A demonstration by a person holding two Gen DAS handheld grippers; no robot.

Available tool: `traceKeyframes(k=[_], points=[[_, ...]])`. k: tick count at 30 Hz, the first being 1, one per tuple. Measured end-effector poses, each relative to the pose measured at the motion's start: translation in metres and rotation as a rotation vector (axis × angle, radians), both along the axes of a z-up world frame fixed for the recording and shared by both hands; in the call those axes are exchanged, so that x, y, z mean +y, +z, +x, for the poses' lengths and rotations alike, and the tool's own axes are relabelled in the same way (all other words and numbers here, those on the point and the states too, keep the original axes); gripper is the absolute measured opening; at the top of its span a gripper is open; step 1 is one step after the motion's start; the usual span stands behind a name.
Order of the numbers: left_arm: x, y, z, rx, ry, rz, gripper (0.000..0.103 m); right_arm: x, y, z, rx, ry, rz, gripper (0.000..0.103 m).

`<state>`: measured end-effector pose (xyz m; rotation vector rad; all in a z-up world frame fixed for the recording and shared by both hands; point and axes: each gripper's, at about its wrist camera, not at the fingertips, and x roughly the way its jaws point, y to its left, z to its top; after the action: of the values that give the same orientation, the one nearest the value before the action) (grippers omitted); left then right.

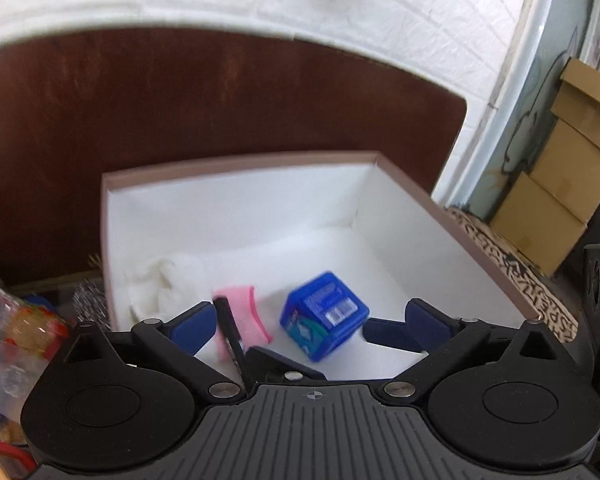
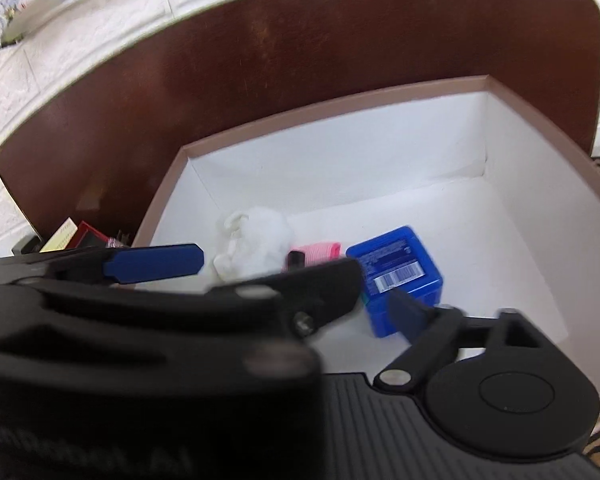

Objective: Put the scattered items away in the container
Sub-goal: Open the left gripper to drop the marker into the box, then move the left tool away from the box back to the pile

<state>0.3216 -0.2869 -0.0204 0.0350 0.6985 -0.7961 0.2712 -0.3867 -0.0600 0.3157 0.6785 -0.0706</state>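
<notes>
Your left claw (image 1: 306,326) is spread wide and grips nothing; its blue fingertips (image 1: 192,326) hang over the near edge of the container (image 1: 240,162), one on each side of the things lying inside. Between those tips sits the blue box (image 1: 324,316), tilted on a corner on the white floor of the container, apart from both pads. Just left of it lies the pink roll (image 1: 242,316) with a black strip against its near side, and further left a white crumpled cloth (image 1: 168,280) rests in the container's near-left corner.

Your right claw (image 2: 300,284) is also released, its fingers far apart; much of it is hidden behind the other gripper's blurred black body, which crosses the right wrist view. Its right fingertip (image 2: 408,314) lies in front of the blue box (image 2: 396,268); whether it touches, you cannot tell.

The container stands against a dark brown board (image 1: 180,100). Outside its left wall, scattered items remain: a clear packet with red and yellow print (image 1: 16,328) and a red box (image 2: 90,236).
</notes>
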Motion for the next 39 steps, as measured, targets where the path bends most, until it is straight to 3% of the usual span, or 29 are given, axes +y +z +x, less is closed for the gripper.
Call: traceKeyframes(k=[19,29,39], points=[[0.030,0.037,-0.060,-0.126,0.082,0.002,0.103,0.025,0.030,-0.046,-0.066,0.008,0.009,0.101],[0.074,0.066,-0.117,-0.214,0.126,-0.026,0.103,0.064,0.057,-0.094,-0.151,0.039,-0.016,0.103],[0.128,0.066,-0.171,-0.252,0.203,-0.020,0.103,0.113,0.060,-0.138,-0.174,0.095,-0.016,0.103]])
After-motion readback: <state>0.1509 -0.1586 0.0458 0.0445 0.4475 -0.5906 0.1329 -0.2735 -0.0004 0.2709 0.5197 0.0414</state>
